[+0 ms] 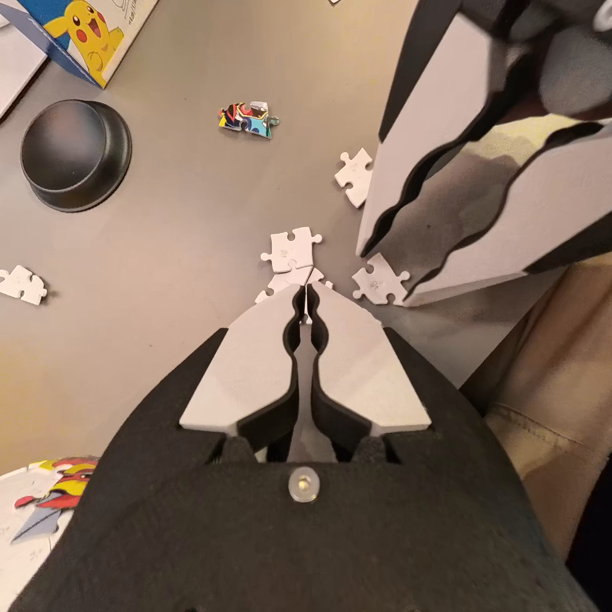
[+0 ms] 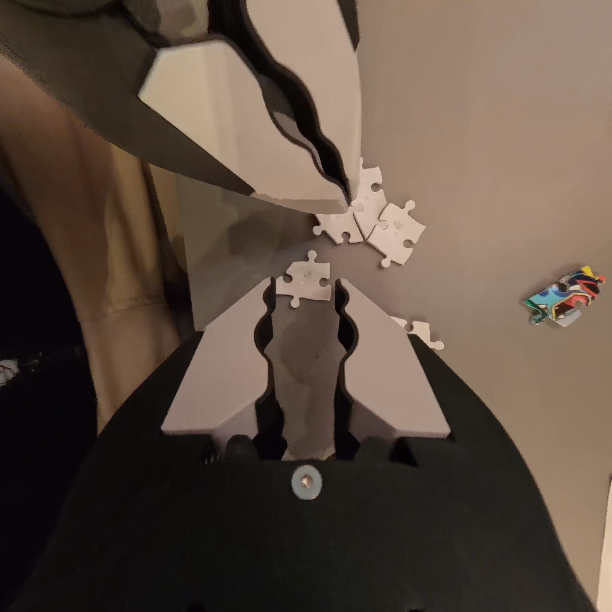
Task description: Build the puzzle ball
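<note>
Step in hand: I judge I am adding a loose piece to the small joined cluster I hold down with my left gripper (image 1: 305, 291).
Left gripper: its fingers are nearly together, pinched on the edge of the joined white pieces (image 2: 371, 220), three of them linked and lying blank side up on the grey table (image 1: 165, 205).
Right gripper: my right gripper (image 2: 303, 286) stands spread apart and holds nothing; its tips flank the single white piece (image 2: 306, 280), which lies flat just beside the cluster but apart from it.
How to do it well: I would close on that piece by its straight sides, not the tabs, lift it only slightly, turn it until tab faces socket, then press it in while the left pinch keeps the cluster from sliding.
Risk: the pieces look thin and flat to the table, so a fingertip may skid over the edge.
Other pieces: one more white piece (image 1: 354, 177) lies near, another white piece (image 1: 23, 284) well apart, and a printed colourful fragment (image 1: 248, 119) lies farther off.
Ball so far: a larger printed section (image 1: 46, 496) shows at the left view's lower corner; most building remains.
Nearby: black dome stand (image 1: 74, 155) and the printed box (image 1: 89, 36).
</note>
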The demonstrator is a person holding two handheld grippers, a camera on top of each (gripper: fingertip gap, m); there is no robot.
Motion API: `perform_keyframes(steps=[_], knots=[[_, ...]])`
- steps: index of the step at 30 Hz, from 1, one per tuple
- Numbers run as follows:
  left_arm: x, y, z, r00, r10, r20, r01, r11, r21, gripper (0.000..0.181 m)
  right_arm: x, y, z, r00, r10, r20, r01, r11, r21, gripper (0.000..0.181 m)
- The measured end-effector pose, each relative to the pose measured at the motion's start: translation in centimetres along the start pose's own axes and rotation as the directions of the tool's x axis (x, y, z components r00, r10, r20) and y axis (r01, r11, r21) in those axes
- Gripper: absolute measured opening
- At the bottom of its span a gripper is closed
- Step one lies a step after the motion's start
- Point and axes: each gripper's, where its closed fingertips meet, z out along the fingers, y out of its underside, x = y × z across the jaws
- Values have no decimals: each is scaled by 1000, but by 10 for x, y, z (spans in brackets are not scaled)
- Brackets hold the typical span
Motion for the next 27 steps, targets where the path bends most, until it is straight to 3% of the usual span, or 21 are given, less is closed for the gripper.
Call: perform_keyframes(steps=[6, 16, 27], knots=[[-3, 0, -2, 1000, -7, 5, 7, 1000, 2, 0, 6, 6, 1, 996, 82, -32, -82, 997, -14, 20], [0, 0, -1, 1000, -2, -7, 2, 1000, 6, 0, 4, 7, -14, 958, 288, -9, -286, 953, 103, 4], [-21, -19, 6, 1000, -6, 11, 6, 999, 41, 0, 30, 7, -30, 818, 575, 14, -555, 782, 282, 0]])
